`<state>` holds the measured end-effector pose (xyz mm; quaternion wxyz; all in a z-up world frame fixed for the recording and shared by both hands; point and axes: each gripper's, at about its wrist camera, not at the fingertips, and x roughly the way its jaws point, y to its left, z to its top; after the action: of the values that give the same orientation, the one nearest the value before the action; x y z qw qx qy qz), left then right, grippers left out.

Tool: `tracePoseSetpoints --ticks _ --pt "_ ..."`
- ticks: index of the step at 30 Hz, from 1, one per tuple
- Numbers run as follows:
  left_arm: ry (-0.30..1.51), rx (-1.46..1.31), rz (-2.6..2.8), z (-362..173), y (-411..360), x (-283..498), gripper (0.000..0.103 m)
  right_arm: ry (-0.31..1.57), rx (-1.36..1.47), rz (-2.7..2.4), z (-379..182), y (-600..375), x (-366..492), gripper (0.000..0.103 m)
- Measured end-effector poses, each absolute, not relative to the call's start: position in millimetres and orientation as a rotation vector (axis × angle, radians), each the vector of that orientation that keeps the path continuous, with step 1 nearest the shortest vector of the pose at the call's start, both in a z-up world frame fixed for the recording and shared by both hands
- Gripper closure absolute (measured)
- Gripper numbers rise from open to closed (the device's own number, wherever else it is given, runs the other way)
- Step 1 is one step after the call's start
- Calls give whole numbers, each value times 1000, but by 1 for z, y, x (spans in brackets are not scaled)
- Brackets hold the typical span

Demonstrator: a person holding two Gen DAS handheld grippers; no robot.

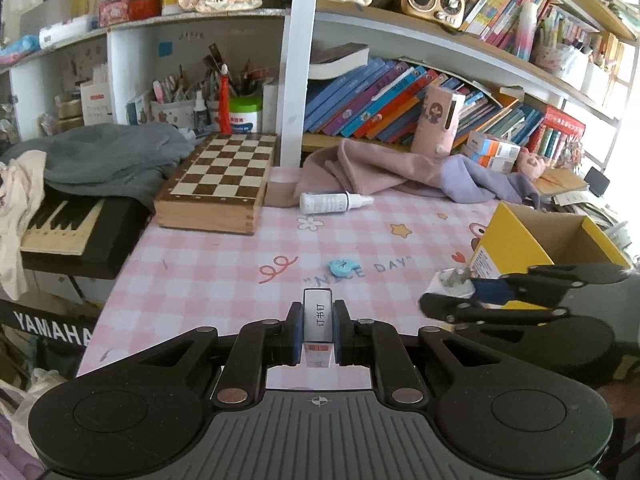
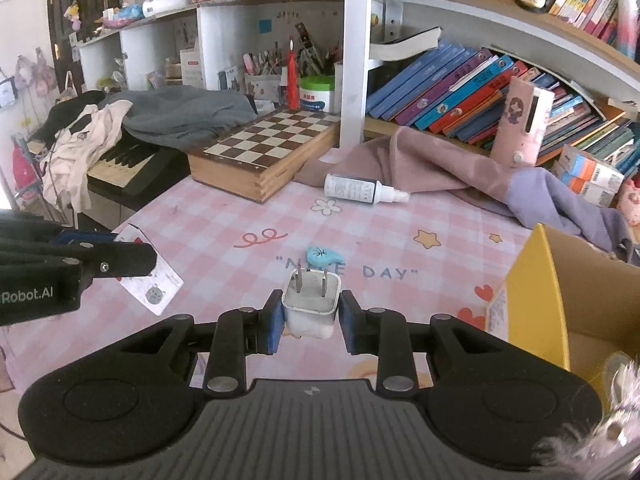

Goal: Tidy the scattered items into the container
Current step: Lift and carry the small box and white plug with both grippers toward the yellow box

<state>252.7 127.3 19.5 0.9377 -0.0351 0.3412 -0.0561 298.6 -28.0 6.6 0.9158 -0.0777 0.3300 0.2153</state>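
My left gripper (image 1: 317, 330) is shut on a small staple box (image 1: 317, 322) and holds it above the pink checked tablecloth (image 1: 200, 264). My right gripper (image 2: 310, 318) is shut on a white plug adapter (image 2: 311, 308), prongs pointing forward; it also shows in the left wrist view (image 1: 454, 282), next to the yellow cardboard box (image 1: 532, 240). The open box (image 2: 532, 280) stands at the right. A small blue eraser (image 1: 342, 266) lies mid-table (image 2: 322, 255). A white spray bottle (image 1: 336, 202) lies on its side further back (image 2: 360, 190).
A wooden chess box (image 1: 218, 186) stands at the back left beside a keyboard (image 1: 60, 228) under grey clothes. Pink and purple cloth (image 1: 400, 172) lies at the back. A pink case (image 1: 438, 120) stands upright before shelves of books.
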Motion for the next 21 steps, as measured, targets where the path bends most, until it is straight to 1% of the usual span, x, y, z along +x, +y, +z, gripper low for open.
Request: tracePoseSetpoints --ticks 10,21 --pt "665 -101 -104 23 130 205 90 654 -129 416 26 -53 251 76" --pt "613 -87 -144 30 119 150 90 659 -90 392 29 -67 192 76"
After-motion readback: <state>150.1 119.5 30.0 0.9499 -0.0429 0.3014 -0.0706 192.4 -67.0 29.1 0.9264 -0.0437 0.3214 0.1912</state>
